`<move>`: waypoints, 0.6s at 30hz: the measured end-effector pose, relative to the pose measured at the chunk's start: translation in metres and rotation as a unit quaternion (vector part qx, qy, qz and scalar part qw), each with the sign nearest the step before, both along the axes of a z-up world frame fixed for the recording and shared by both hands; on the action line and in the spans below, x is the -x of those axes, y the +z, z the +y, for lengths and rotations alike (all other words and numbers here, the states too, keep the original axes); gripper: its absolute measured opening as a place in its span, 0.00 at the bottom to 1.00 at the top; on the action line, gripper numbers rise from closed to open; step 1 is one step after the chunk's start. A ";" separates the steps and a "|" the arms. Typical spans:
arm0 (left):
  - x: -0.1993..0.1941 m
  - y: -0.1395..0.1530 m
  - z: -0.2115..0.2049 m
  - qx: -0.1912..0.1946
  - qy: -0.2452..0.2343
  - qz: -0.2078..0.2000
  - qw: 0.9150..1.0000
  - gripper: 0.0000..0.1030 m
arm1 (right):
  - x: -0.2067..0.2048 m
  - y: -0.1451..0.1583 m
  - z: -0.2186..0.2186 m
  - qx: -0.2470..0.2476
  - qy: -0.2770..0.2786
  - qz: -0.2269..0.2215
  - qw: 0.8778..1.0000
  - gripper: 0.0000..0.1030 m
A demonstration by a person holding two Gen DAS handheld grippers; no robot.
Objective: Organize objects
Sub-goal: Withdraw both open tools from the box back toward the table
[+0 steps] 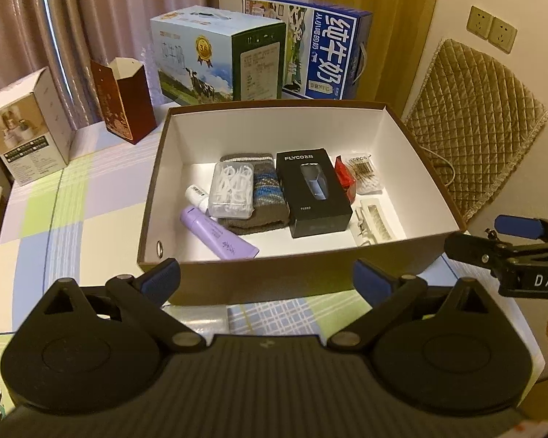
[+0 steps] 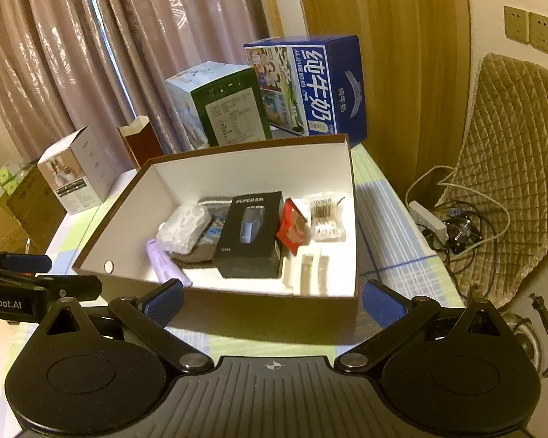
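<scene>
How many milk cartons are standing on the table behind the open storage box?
2. The green-ended milk carton stands left, just behind the storage box; the blue milk carton is right of it, farther back. The storage box may hide others.

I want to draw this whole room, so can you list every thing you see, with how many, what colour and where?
open box: 1, brown outside, white inside, on table
purple tube: 1, box, left
floss pick case: 1, clear, on knit cloth
knit cloth: 1, grey-blue, box
FLYCO box: 1, black, box middle
red packet: 1, box right
cotton swabs: 1 bag, box right
milk cartons: 2, green, blue, behind box
tablecloth: 1, checked
left tongs: open, near box
right tongs: open, near box
</scene>
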State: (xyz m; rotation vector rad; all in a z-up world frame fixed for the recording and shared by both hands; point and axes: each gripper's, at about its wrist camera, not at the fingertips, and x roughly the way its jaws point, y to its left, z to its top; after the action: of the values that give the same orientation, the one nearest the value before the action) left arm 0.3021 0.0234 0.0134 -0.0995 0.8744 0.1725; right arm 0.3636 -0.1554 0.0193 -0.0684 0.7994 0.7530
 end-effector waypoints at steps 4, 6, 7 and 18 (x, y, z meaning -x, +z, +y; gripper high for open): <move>0.014 0.001 -0.007 0.002 -0.001 -0.005 1.000 0.96 | 0.010 0.001 -0.008 0.003 0.001 -0.002 1.000 0.98; 0.020 0.001 -0.011 -0.001 -0.001 -0.005 1.000 0.96 | 0.015 0.001 -0.013 0.003 -0.001 -0.002 1.000 0.98; 0.023 0.001 -0.012 0.001 -0.001 -0.003 1.000 0.96 | 0.017 0.001 -0.015 0.003 -0.002 -0.002 1.000 0.98; 0.055 -0.002 -0.024 0.017 0.008 0.017 1.000 0.96 | 0.042 0.001 -0.030 0.005 0.004 0.006 1.000 0.98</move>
State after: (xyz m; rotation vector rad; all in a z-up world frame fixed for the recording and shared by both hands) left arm 0.2474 -0.0002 0.0114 -0.1359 0.9107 0.1756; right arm 0.3212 -0.1852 0.0202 -0.0757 0.8138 0.7569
